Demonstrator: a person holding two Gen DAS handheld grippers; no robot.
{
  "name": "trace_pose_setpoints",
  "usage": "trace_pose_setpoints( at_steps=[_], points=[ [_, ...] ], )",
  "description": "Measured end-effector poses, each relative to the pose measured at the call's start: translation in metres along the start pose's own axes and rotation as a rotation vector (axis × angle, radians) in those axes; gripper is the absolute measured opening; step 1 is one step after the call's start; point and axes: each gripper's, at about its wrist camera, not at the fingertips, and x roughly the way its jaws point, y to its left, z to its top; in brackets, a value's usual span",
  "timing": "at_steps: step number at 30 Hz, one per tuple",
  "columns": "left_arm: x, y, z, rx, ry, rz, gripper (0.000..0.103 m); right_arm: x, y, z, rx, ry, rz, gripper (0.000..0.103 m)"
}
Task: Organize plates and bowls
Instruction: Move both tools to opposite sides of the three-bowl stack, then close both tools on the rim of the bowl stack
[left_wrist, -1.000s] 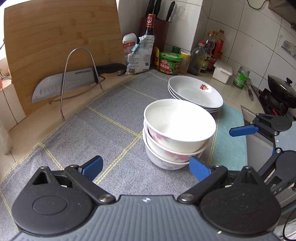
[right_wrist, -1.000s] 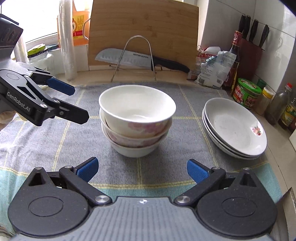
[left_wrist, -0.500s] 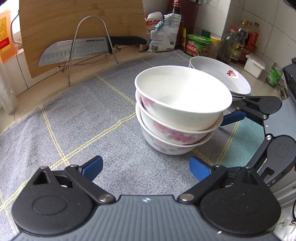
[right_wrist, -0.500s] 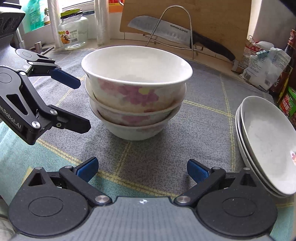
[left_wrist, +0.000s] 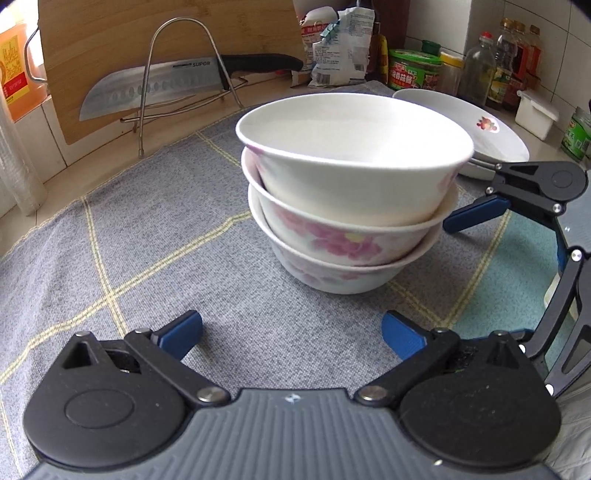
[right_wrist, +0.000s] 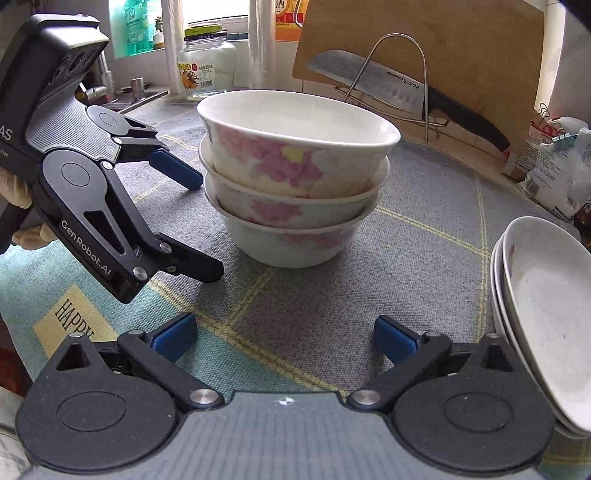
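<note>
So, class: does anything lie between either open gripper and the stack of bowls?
Nothing visible does. Only bare mat separates the left gripper and the right gripper from the bowl stack.

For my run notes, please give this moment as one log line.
left tool: open, empty, jaws just widened | right tool: open, empty | bowls: stack of three on cloth | plates: stacked beside

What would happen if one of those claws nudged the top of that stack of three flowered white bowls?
The stack of three flowered white bowls looks like glazed ceramic, so probably stiff, smooth and breakable. The top bowl sits slightly askew, so a nudge might shift or tip it. The grey woven cloth underneath would likely limit sliding.
</note>
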Motion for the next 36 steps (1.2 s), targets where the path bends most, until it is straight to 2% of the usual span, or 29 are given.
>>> trace_pose_setpoints(
  at_steps=[4,14,18,26,30,32,36],
  points=[
    [0.004,0.004,0.005,0.041,-0.002,-0.026,0.103,-0.003,-0.002,-0.007,-0.015,-0.038,0.013,0.103],
    [0.013,0.004,0.014,0.188,-0.033,-0.119,0.102,-0.005,-0.001,-0.012,-0.029,-0.058,0.017,0.103],
    [0.012,0.001,0.019,0.286,-0.047,-0.163,0.093,-0.005,-0.002,-0.011,-0.035,-0.051,0.023,0.103],
    [0.012,0.006,0.025,0.362,-0.053,-0.252,0.078,-0.001,-0.005,0.0,-0.051,0.001,0.035,0.103],
    [0.012,0.008,0.025,0.401,-0.06,-0.281,0.076,0.003,-0.006,0.012,-0.057,0.053,0.019,0.103],
    [0.011,0.01,0.025,0.407,-0.062,-0.295,0.076,0.003,-0.007,0.017,-0.067,0.055,-0.015,0.103],
    [0.011,0.011,0.026,0.417,-0.063,-0.31,0.076,0.003,-0.01,0.028,-0.094,0.048,-0.024,0.103]
  ],
)
